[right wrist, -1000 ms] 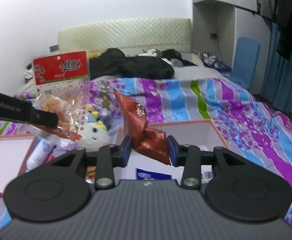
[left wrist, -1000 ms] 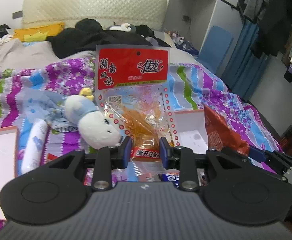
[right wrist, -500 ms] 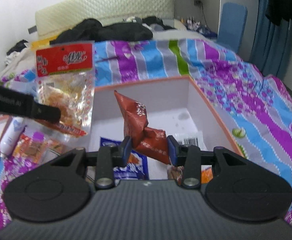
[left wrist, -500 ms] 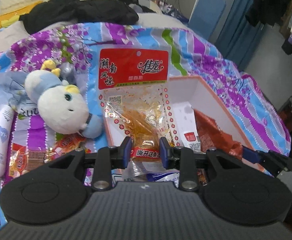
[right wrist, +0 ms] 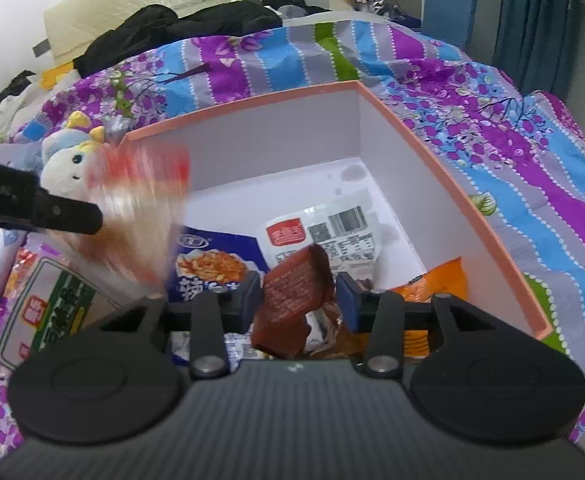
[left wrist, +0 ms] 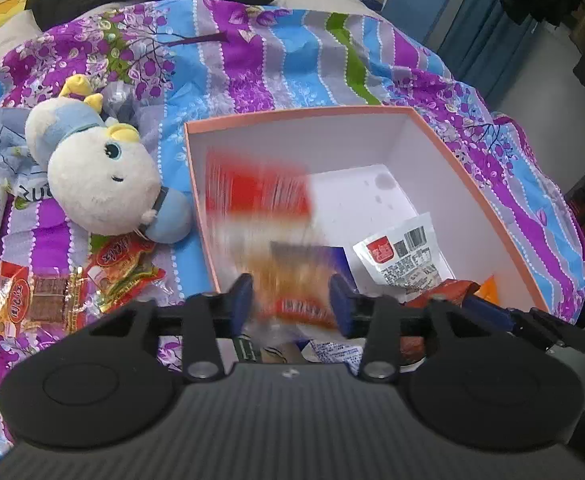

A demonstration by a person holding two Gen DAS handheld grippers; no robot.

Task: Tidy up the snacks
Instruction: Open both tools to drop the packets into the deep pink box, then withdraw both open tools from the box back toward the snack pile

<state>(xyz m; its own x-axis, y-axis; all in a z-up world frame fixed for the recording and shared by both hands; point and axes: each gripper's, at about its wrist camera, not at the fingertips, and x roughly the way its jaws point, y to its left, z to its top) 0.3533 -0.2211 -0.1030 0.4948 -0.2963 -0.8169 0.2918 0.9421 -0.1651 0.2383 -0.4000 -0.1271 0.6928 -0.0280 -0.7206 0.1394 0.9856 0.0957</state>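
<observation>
Both claws are opening over the pink box [left wrist: 488,200]: the left claw [left wrist: 290,300] is dropping the blurry red-topped packet [left wrist: 268,216] clear of its pads, the right claw [right wrist: 296,294] is loosening around the brown packet [right wrist: 292,292], and either could be bouncing out onto the bed [left wrist: 276,60].

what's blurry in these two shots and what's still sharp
Left wrist view: the red-topped snack bag between the left gripper's opening jaws is motion-smeared; plush toy and box sharp. Right wrist view: same bag smeared; brown packet crisp; fisheye bends the box rim.
</observation>
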